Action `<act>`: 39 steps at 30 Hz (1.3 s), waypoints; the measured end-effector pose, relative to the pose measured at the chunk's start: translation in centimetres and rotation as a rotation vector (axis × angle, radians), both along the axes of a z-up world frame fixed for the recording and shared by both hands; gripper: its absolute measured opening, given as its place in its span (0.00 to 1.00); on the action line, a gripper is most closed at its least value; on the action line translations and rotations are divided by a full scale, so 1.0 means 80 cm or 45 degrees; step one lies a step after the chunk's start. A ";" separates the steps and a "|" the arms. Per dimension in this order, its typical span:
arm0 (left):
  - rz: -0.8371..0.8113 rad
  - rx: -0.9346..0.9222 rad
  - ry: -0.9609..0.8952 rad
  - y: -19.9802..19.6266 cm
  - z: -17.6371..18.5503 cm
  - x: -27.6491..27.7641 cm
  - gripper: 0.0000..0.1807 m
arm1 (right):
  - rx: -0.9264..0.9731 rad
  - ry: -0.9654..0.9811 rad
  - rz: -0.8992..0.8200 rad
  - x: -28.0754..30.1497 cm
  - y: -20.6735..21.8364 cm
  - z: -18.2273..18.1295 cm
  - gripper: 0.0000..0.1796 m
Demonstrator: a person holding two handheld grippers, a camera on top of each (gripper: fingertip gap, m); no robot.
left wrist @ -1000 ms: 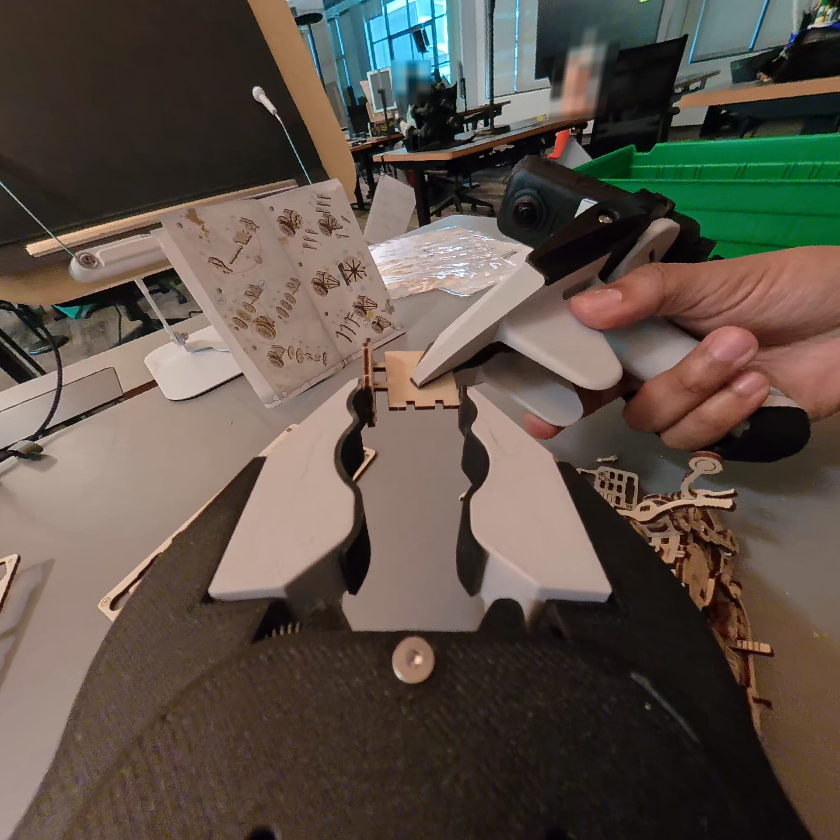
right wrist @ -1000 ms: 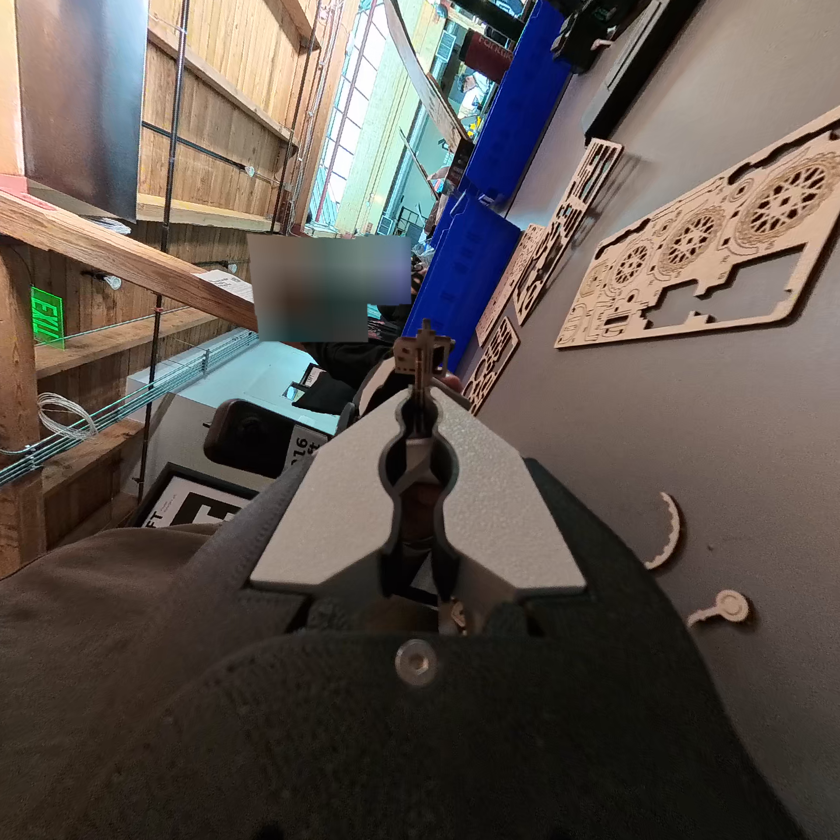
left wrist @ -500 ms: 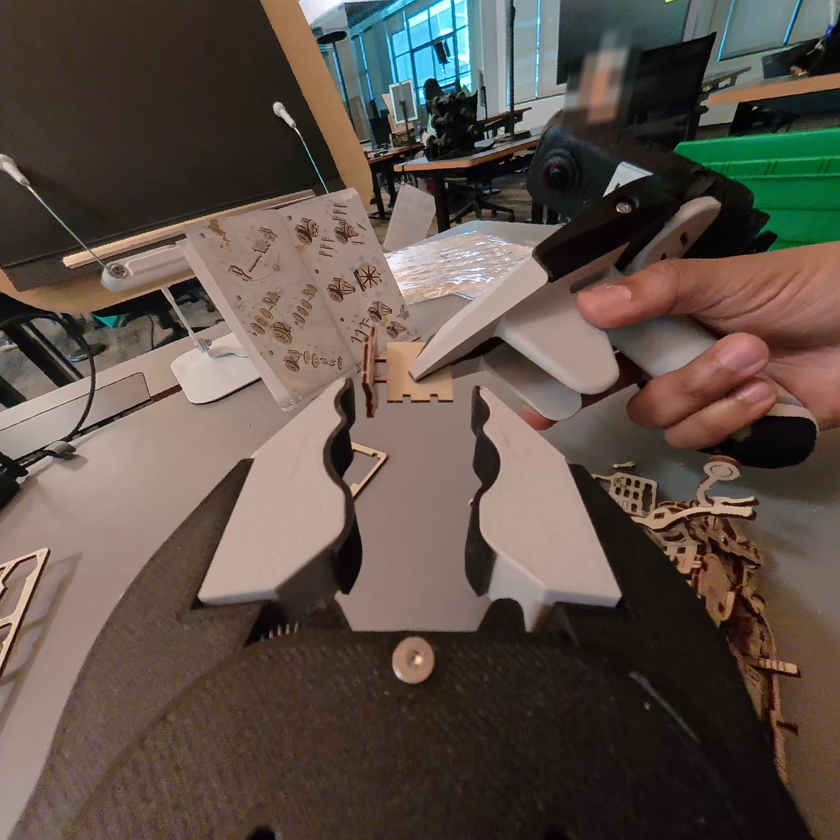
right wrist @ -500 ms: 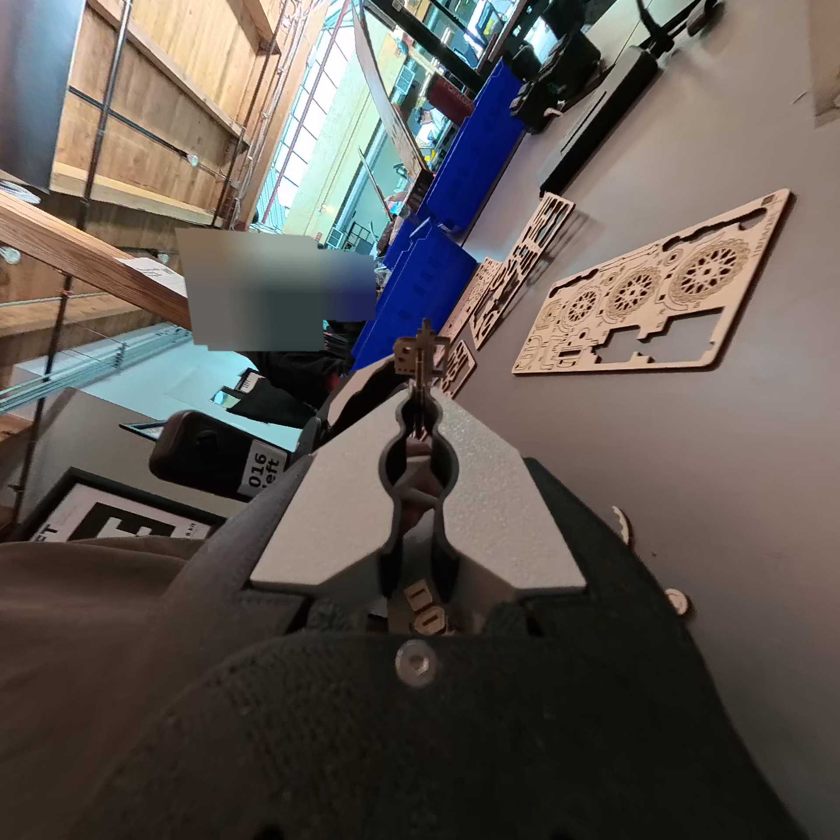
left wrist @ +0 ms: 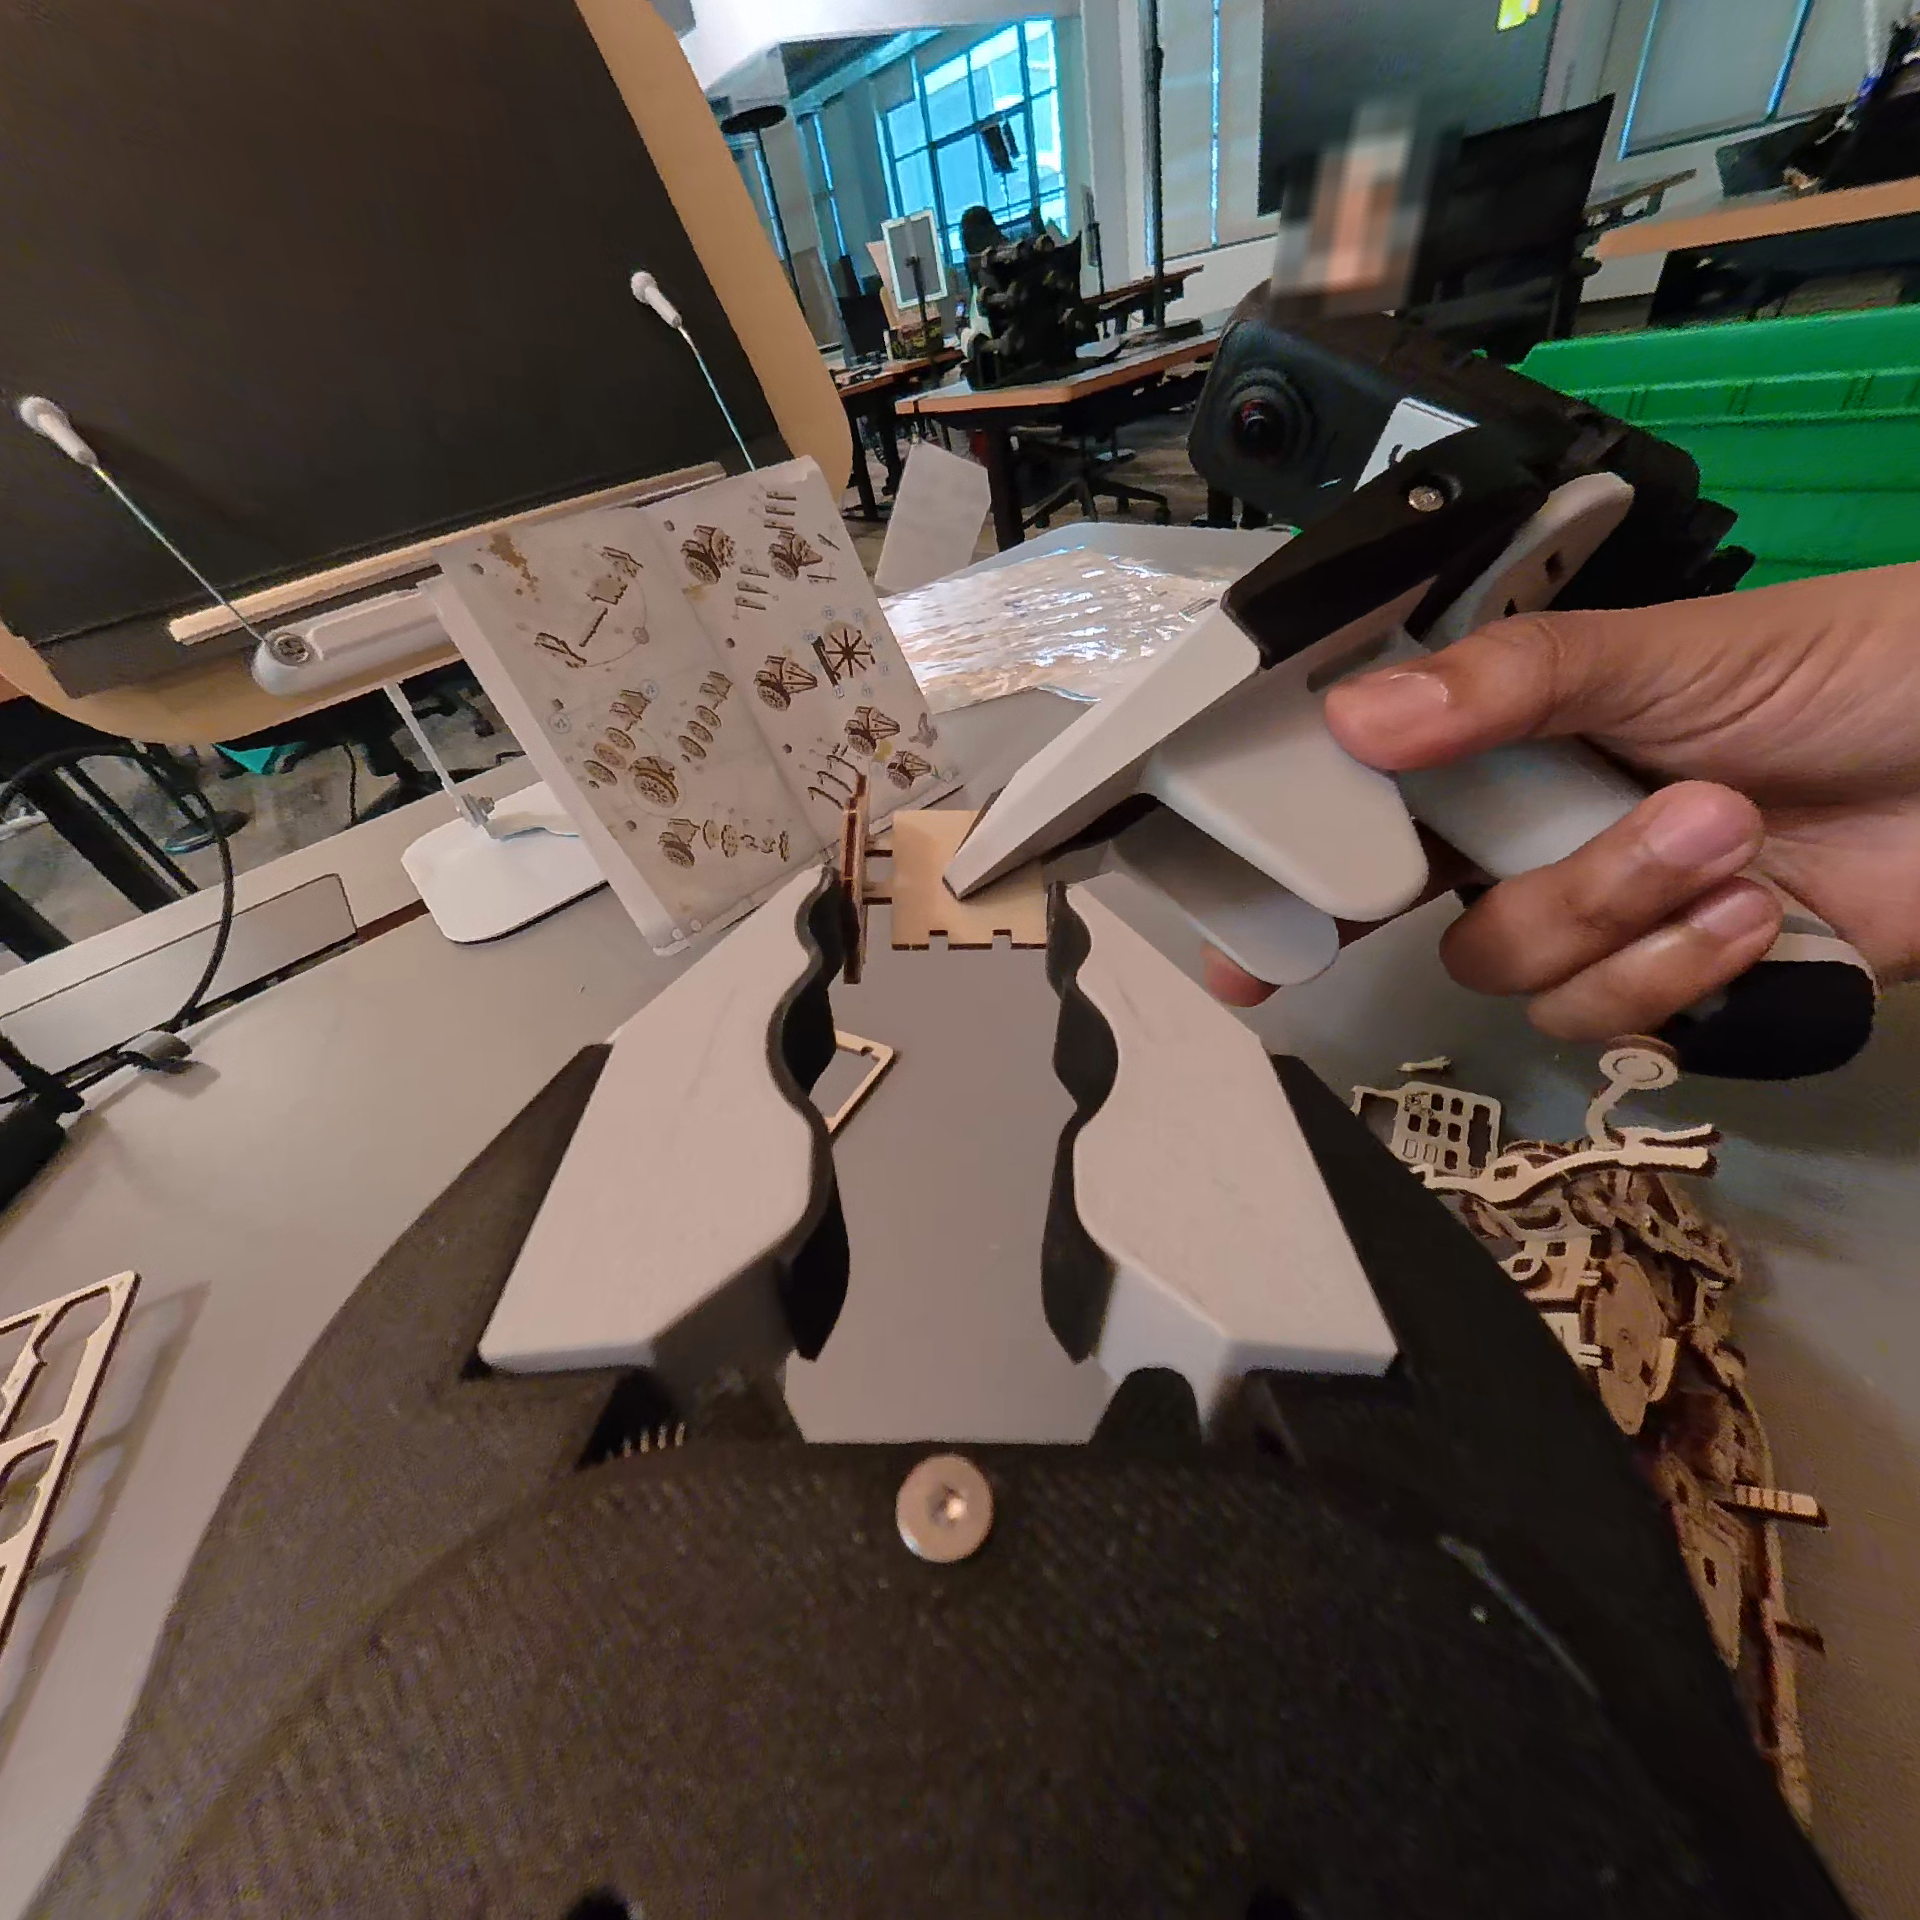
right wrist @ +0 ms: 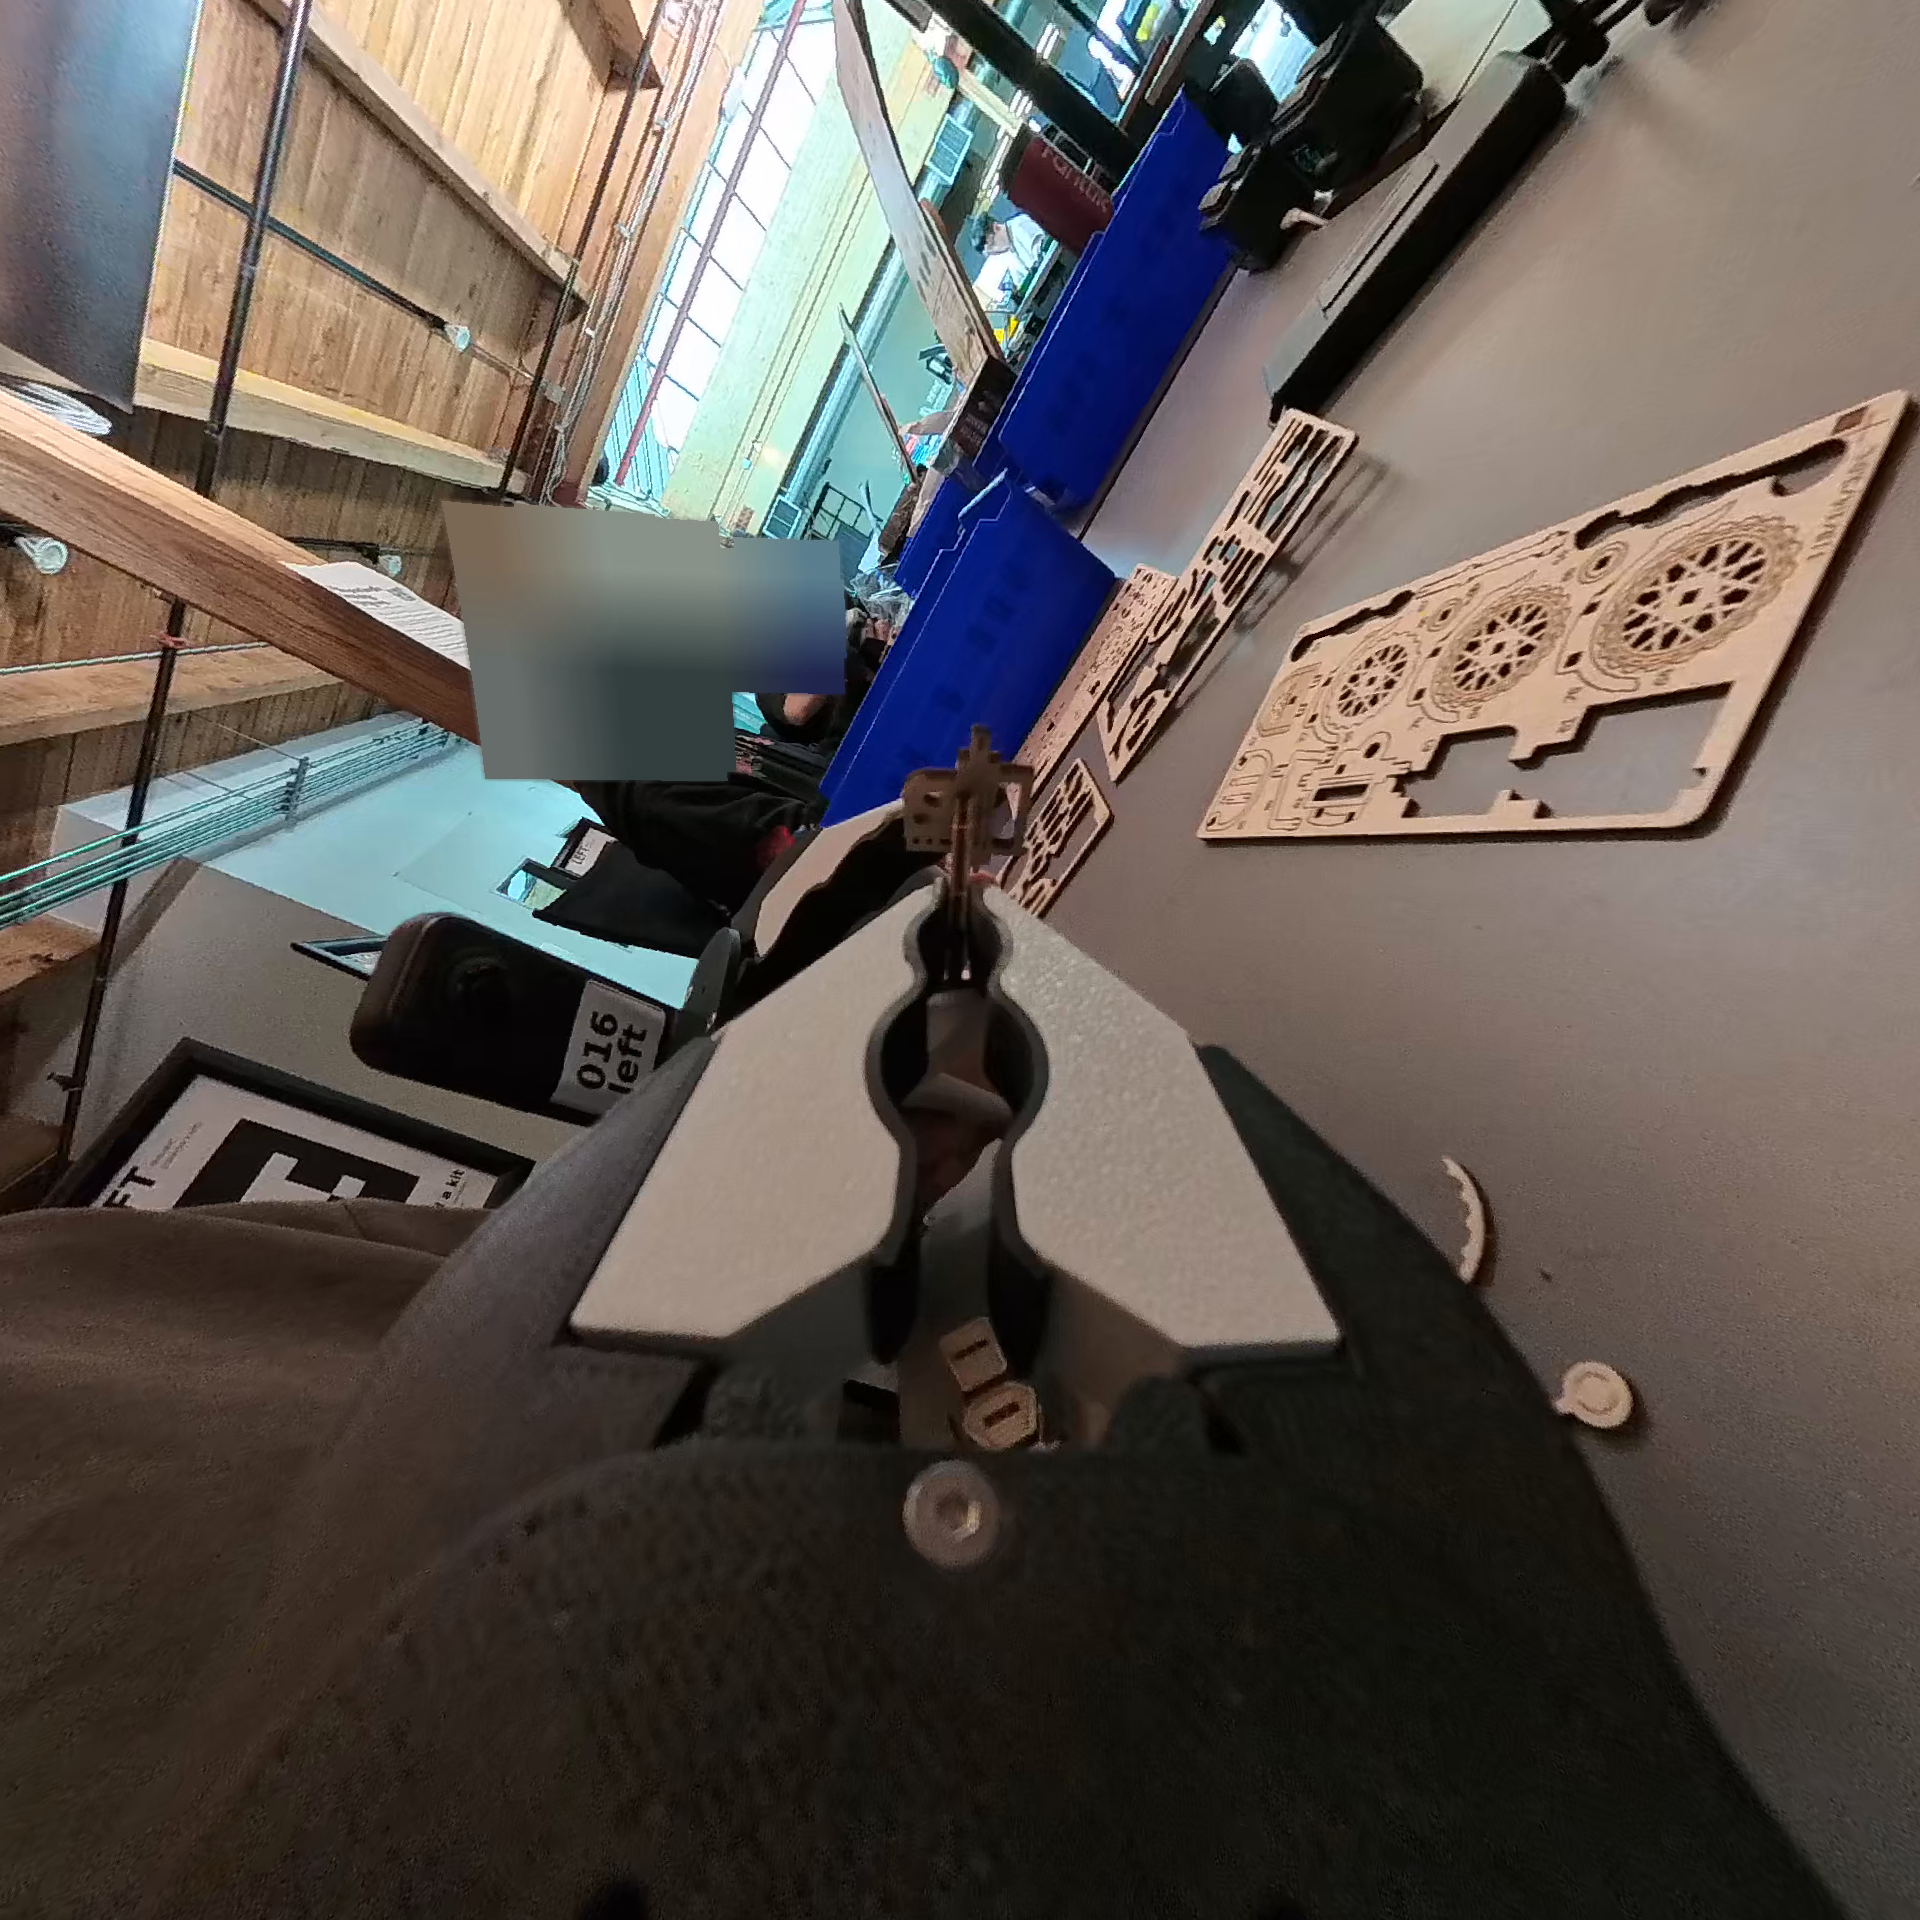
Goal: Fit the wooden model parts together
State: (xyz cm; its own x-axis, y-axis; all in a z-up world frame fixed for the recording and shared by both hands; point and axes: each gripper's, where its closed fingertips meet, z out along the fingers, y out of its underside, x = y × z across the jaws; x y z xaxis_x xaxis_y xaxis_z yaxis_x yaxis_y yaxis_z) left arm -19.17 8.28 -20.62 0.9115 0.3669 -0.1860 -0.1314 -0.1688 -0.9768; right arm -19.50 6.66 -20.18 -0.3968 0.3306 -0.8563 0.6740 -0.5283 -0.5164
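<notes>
Right gripper (right wrist: 961,914): fingers pressed together, pinching the wooden part (left wrist: 961,883) by its edge. In the right wrist view the part (right wrist: 964,805) shows edge-on past the tips, so its outline is hard to make out; its held edge is hidden between the grey textured fingers. In the left wrist view it reads as a thin pale plywood plate with a notched lower edge, joined at 9 o'clock to a darker cross piece (left wrist: 852,883) standing on edge.

Left gripper (left wrist: 940,930): fingers spread wide, holding nothing; wavy black inner pads, smooth grey outer faces. The part sits at the tips, at 12 o'clock. Whether the left fingertip touches the cross piece cannot be told.

A hand (left wrist: 1621,821) grips the right gripper's handle; its palm is cut off at 3 o'clock.

At 11 o'clock an instruction sheet (left wrist: 686,717) leans on a stand. At 4 o'clock lies a heap of loose cut pieces (left wrist: 1590,1278), individual shapes indistinct. The table (left wrist: 270,1132) is matte grey. In the right wrist view a laser-cut sheet (right wrist: 1538,665) with gear patterns and empty cutouts lies flat at 2 o'clock.
</notes>
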 end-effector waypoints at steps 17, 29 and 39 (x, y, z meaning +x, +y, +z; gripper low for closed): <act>-0.615 0.922 -1.079 -0.036 0.078 0.003 0.21 | 0.256 0.606 0.111 0.026 0.006 0.064 0.33; -0.665 0.823 -1.070 -0.013 0.071 0.032 0.21 | 0.114 0.564 0.076 0.026 0.001 0.073 0.30; -0.652 0.770 -1.032 -0.007 0.070 0.040 0.21 | 0.108 0.578 0.085 0.029 0.000 0.074 0.22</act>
